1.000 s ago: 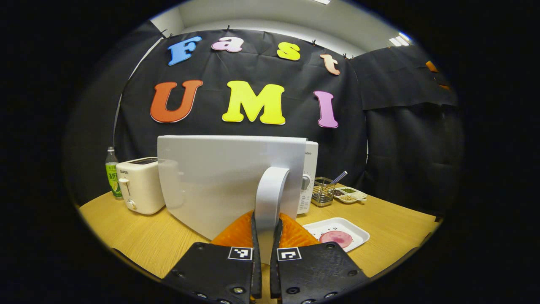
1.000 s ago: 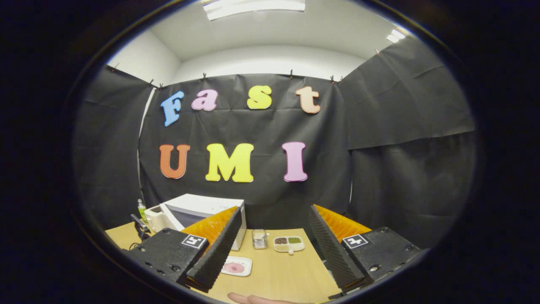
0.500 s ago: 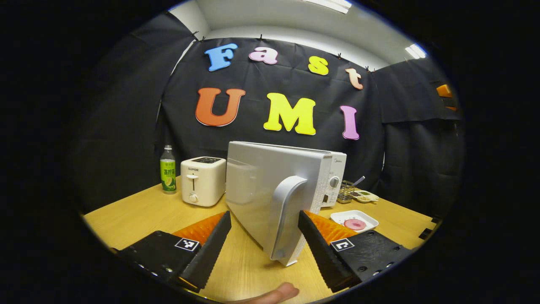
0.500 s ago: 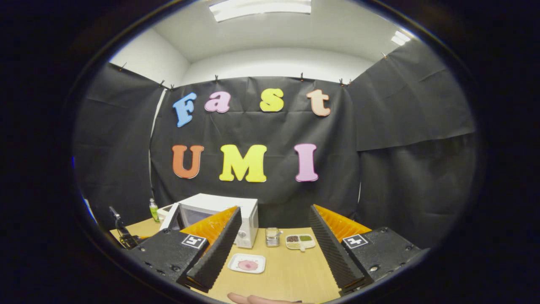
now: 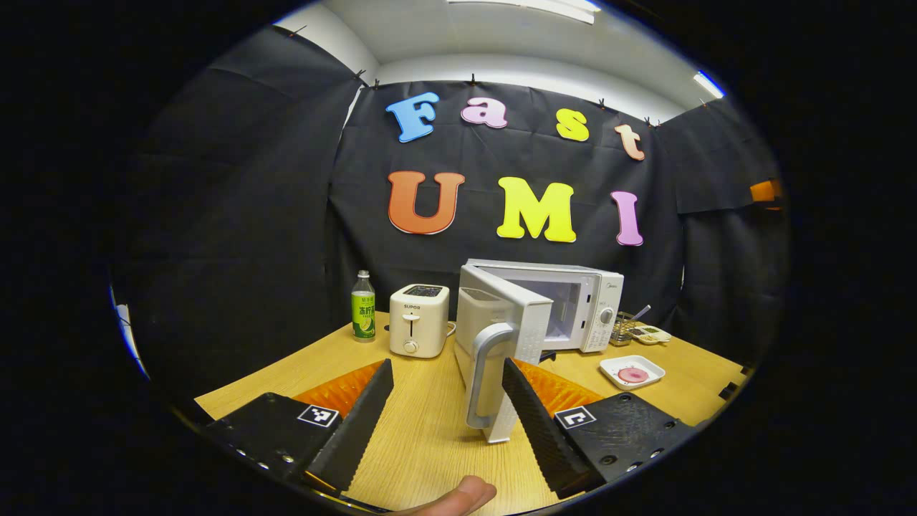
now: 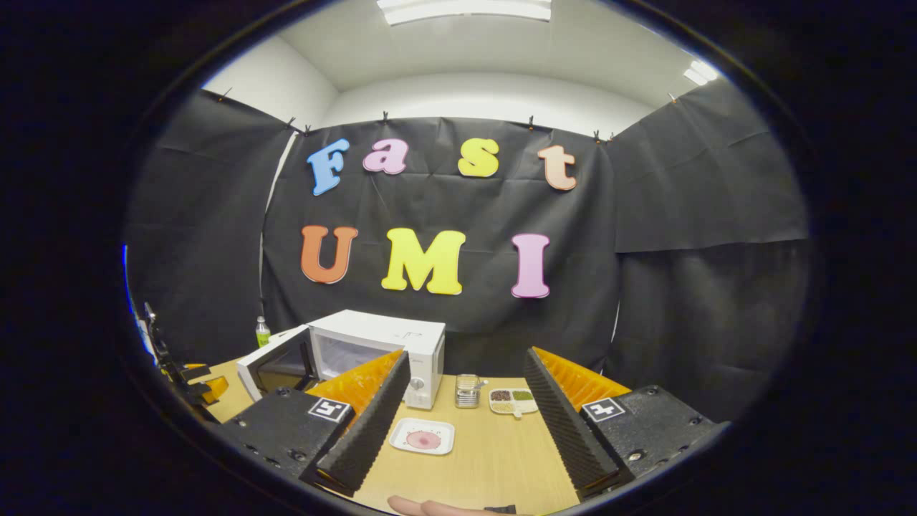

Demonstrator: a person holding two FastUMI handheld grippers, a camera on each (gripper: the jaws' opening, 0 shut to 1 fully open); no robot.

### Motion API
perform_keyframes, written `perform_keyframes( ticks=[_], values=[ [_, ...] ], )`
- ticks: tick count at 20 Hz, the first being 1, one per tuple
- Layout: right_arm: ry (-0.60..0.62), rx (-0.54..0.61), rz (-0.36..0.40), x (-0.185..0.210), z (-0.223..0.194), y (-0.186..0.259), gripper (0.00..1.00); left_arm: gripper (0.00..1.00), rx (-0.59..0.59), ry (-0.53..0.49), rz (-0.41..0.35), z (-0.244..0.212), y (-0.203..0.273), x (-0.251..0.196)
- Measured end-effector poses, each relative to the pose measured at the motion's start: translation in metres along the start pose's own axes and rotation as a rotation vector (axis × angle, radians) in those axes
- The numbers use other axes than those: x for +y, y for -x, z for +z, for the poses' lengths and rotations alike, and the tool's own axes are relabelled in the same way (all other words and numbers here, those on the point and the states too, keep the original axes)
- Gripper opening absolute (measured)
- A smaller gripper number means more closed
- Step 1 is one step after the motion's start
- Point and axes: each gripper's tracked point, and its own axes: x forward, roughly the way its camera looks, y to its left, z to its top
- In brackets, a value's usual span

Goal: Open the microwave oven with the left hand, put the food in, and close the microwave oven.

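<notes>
The white microwave (image 5: 573, 304) stands at the back of the wooden table with its door (image 5: 501, 326) swung open toward me. The door's curved handle (image 5: 481, 376) is just ahead of my left gripper (image 5: 448, 423), which is open and holds nothing. A white plate (image 5: 632, 371) with a round pink slice of food (image 5: 633, 375) lies to the right of the microwave. In the right gripper view, the microwave (image 6: 387, 347) with its open door (image 6: 276, 365) is at the left, and the plate (image 6: 423, 436) with the food (image 6: 423, 439) lies just ahead of my open, empty right gripper (image 6: 466, 423).
A white toaster (image 5: 419, 319) and a green-labelled bottle (image 5: 363, 315) stand left of the microwave. A wire basket (image 6: 467, 390) and a divided condiment dish (image 6: 513, 400) sit behind the plate. A thumb (image 5: 458, 494) shows at the bottom edge.
My left gripper was shut on the door handle, then let go, opened and drew back. The door has swung further open. The right gripper shifted slightly.
</notes>
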Motion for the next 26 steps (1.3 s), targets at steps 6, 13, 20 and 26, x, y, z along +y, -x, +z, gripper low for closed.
perform_keyframes(
  ticks=[6, 13, 20, 26],
  values=[
    [0.055, 0.117, -0.017, -0.008, -0.037, -0.043, 1.00, 0.94, -0.033, 0.016, 0.017, 0.056, 0.020, -0.009],
    [0.076, 0.485, 0.068, -0.012, -0.136, -0.117, 0.99, 0.93, -0.104, -0.031, 0.004, 0.129, 0.016, -0.055],
    [-0.053, 0.921, 0.252, 0.005, -0.258, -0.191, 0.98, 0.93, -0.169, -0.004, -0.070, 0.168, -0.007, -0.103],
    [-0.128, 1.133, 0.290, 0.011, -0.341, -0.239, 0.91, 0.94, -0.122, -0.050, -0.046, 0.160, -0.010, -0.122]
  ],
)
